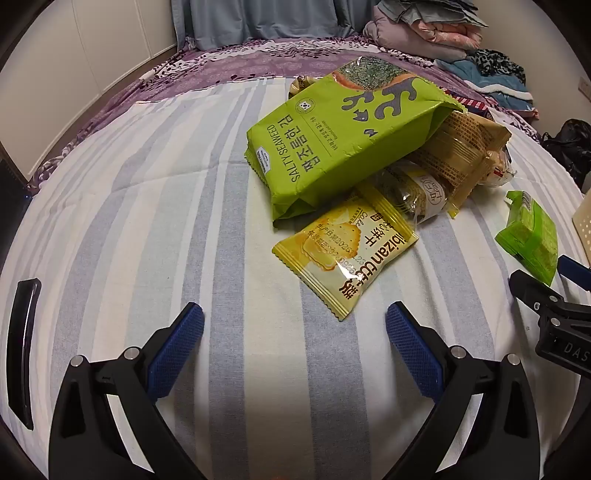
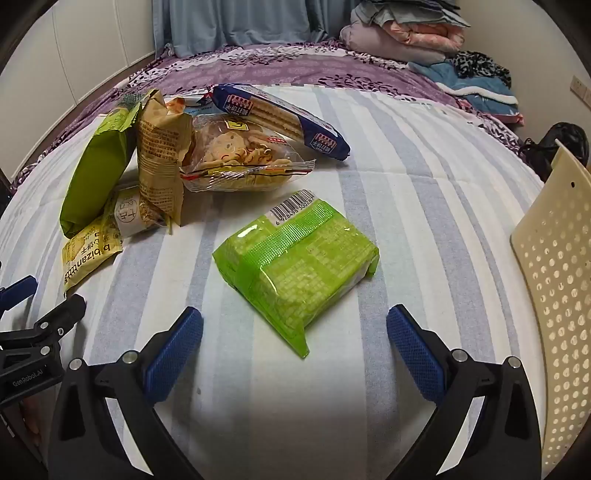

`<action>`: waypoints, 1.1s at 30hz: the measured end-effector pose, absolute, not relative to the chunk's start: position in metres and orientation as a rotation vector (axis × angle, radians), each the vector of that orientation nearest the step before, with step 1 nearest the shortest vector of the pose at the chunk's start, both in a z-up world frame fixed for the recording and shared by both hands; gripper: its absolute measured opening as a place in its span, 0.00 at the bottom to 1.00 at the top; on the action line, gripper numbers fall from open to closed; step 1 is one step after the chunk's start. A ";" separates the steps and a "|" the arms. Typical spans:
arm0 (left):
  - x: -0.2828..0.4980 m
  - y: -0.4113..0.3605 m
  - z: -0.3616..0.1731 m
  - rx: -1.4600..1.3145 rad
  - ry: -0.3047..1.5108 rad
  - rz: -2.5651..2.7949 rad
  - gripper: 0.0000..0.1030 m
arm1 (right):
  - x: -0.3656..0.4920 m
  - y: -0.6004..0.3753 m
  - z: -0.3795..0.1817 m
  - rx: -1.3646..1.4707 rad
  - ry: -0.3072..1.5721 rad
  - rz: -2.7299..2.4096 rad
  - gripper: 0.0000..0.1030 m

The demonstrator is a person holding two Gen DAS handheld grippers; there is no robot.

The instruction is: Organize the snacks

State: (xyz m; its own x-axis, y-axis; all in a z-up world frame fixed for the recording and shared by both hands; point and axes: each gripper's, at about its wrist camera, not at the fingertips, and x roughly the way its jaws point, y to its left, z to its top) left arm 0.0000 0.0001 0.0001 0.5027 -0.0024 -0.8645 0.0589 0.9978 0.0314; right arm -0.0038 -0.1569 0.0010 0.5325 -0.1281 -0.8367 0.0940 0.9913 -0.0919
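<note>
A pile of snacks lies on a striped sheet. In the left wrist view, a green seaweed bag [image 1: 332, 136] leans over a tan packet [image 1: 461, 155] and a yellow cracker packet [image 1: 343, 254]. My left gripper [image 1: 295, 325] is open and empty, just short of the yellow packet. In the right wrist view, a bright green wrapped pack [image 2: 299, 266] lies between and just ahead of my open, empty right gripper [image 2: 295, 325]. A blue biscuit sleeve [image 2: 284, 118] and a clear cracker bag [image 2: 240, 158] lie behind it.
A cream perforated basket [image 2: 554, 295] stands at the right edge. The left gripper shows at the left edge of the right wrist view [image 2: 44, 325]. Folded blankets [image 2: 402, 33] and clothes are stacked at the far right on the purple bedspread [image 2: 295, 66].
</note>
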 end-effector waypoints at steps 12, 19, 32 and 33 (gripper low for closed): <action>0.001 0.001 -0.001 0.063 1.047 -0.035 0.98 | -0.002 -0.161 -0.001 0.001 1.022 -0.111 0.95; 0.000 0.000 0.000 0.063 1.046 -0.033 0.98 | -0.003 -0.158 0.000 0.002 1.021 -0.110 0.95; 0.000 -0.002 0.001 0.064 1.045 -0.033 0.98 | -0.003 -0.158 0.000 0.003 1.022 -0.110 0.95; 0.000 -0.002 0.001 0.065 1.045 -0.032 0.98 | -0.003 -0.158 0.000 0.003 1.022 -0.110 0.95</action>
State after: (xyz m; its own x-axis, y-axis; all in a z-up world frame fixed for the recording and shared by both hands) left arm -0.0001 -0.0018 0.0007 0.5020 0.0040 -0.8649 0.0576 0.9976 0.0380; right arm -0.0027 -0.1582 0.0001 0.5169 -0.0899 -0.8513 0.0929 0.9945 -0.0486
